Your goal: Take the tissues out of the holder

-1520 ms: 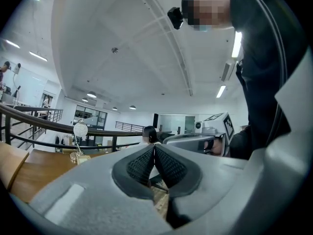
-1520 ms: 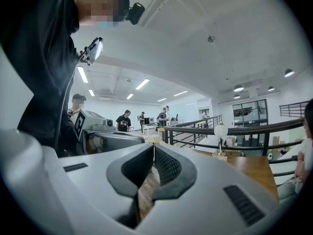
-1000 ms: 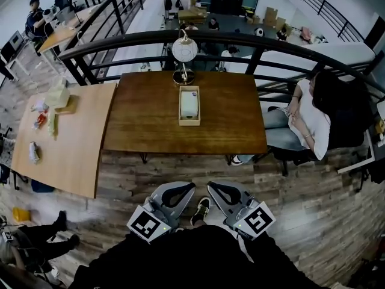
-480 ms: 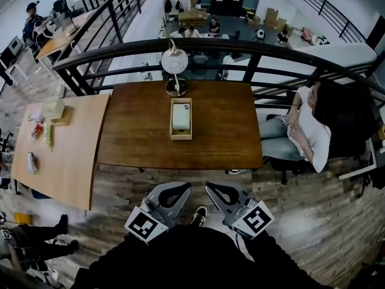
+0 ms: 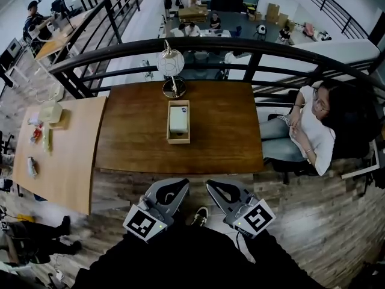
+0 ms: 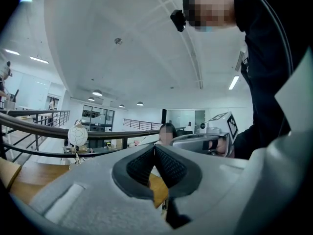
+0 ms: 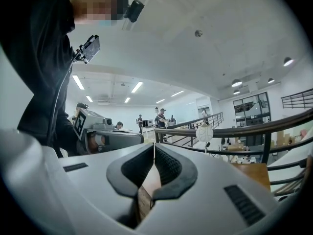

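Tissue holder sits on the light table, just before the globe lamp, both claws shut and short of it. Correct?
No: the head view shows the tissue holder on the dark table, not the light table. The rest holds: just before the globe lamp, left claw and right claw shut and short of it.

I see white tissues [image 5: 178, 118] in a pale wood holder [image 5: 178, 140] on a dark brown table [image 5: 222, 137]. The left gripper [image 5: 179, 182] and right gripper [image 5: 213, 185] are grey, with black-and-white square markers.
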